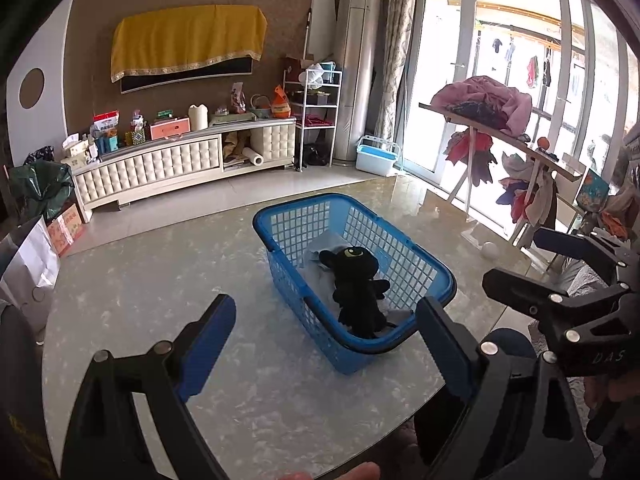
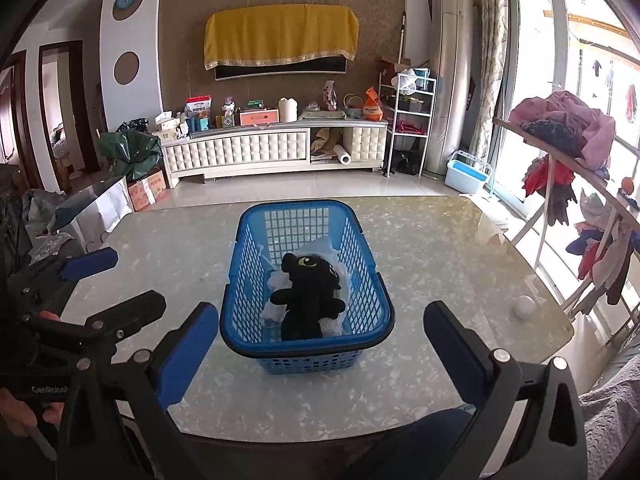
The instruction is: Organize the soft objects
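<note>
Blue plastic lattice basket [image 2: 362,248] on glossy marbled bench [image 2: 440,248]; fuzzy black plush toy [image 2: 306,296] inside on crumpled white cloth [image 2: 320,247]. Left hand-held gripper [image 1: 324,336], right hand-held gripper [image 2: 320,340] both spread wide, empty.

A yellow cloth [image 2: 280,34] hung over a dark wall screen above a long white tufted cabinet [image 2: 240,154], whose top was crowded with boxes, packets and a cream jug [image 2: 288,109]. A paper roll [image 2: 342,157] lay in its open niche. A white wire rack [image 2: 412,120] stood beside a tall cylindrical air conditioner [image 2: 450,80]. A pale blue bin [image 2: 466,176] sat by the glass door. Pink fabric [image 1: 486,98] was heaped on a slanted drying rack. A small white ball [image 2: 524,306] rested on the marble table [image 2: 440,240].
</note>
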Demonstrator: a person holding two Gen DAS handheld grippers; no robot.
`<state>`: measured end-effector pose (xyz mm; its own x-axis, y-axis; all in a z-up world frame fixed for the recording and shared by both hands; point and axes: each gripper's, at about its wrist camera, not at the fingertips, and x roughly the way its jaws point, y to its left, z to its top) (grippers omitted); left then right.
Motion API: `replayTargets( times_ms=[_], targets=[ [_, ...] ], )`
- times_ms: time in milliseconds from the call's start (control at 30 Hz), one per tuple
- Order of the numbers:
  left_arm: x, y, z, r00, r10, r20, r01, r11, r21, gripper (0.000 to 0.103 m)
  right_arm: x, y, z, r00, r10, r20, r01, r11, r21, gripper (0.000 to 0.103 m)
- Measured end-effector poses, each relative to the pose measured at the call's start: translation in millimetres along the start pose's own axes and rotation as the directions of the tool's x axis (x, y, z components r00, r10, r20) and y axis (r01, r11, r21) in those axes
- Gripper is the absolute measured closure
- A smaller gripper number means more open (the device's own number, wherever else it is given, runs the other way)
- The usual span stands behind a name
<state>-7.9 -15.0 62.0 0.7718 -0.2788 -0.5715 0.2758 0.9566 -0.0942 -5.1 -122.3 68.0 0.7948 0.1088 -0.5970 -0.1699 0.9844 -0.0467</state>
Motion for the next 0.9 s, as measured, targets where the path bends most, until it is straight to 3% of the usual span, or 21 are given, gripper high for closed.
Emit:
replayTargets(
  times_ms=[900],
  targets=[
    [-11.0,-1.5,5.6,1.0,-0.009,0.022,0.009,1.0,-0.021,0.009,-8.4,4.7,1.8,1.0,0.01,0.006,-0.01,1.0,-0.01,0.0]
  ],
)
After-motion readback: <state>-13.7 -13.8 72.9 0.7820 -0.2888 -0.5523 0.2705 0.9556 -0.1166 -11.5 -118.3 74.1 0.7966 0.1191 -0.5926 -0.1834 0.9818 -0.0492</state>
